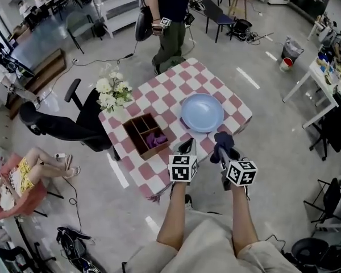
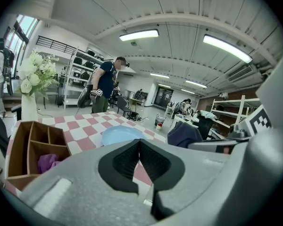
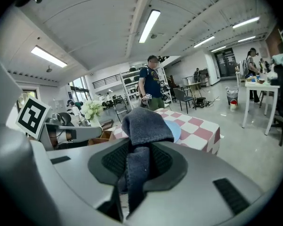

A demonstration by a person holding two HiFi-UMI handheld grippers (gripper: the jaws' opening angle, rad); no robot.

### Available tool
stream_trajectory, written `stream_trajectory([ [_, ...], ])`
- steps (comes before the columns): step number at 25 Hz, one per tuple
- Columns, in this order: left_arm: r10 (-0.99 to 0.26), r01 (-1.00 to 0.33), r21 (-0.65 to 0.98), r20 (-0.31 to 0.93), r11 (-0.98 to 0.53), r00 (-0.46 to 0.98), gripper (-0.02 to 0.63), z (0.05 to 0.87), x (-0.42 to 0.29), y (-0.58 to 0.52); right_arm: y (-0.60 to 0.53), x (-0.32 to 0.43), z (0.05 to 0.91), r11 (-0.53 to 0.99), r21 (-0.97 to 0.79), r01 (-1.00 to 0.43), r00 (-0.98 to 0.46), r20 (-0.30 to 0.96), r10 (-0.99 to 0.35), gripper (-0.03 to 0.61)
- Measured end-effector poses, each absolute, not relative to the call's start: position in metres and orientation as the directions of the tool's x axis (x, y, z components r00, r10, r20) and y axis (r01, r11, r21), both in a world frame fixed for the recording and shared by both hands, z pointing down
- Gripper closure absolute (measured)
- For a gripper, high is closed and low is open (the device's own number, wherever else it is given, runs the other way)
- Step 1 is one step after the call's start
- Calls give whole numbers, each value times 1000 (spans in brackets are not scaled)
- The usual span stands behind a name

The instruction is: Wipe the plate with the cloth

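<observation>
A light blue plate (image 1: 202, 112) lies on the red and white checked table (image 1: 159, 95), toward its near right side; it also shows as the plate (image 2: 119, 135) and plate (image 3: 172, 130). My right gripper (image 1: 222, 147) is shut on a dark blue cloth (image 1: 223, 140), held just short of the plate's near rim. The cloth (image 3: 144, 128) bunches up between the jaws in the right gripper view. My left gripper (image 1: 185, 148) hovers over the table's near edge, left of the plate, with its jaws closed and nothing between them.
A brown wooden divided box (image 1: 147, 134) holding a purple cloth (image 1: 157, 139) sits left of the plate. White flowers in a vase (image 1: 112, 91) stand at the table's left corner. A person (image 1: 169, 16) stands beyond the far edge. A black office chair (image 1: 62, 123) is at the left.
</observation>
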State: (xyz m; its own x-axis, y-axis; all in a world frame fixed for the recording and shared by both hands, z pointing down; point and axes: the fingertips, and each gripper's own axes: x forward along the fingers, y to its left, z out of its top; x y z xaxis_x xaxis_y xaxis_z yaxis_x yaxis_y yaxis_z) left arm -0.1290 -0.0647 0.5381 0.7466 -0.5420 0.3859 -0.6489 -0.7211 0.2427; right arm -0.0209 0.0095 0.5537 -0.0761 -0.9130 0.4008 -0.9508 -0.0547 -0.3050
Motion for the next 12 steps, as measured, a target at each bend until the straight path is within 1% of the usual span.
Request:
stream_trajectory([
  [3, -552, -662, 246, 392, -708, 736, 603, 551, -130, -80, -10, -17, 561, -48, -316, -947, -81, 383, -920, 479],
  [7, -550, -678, 241, 431, -694, 716, 603, 568, -125, -91, -22, -9, 571, -31, -314, -949, -101, 396, -913, 479],
  [12, -551, -686, 226, 451, -691, 703, 603, 573, -109, -110, -45, 16, 577, -40, -346, -937, -105, 390, -915, 479],
])
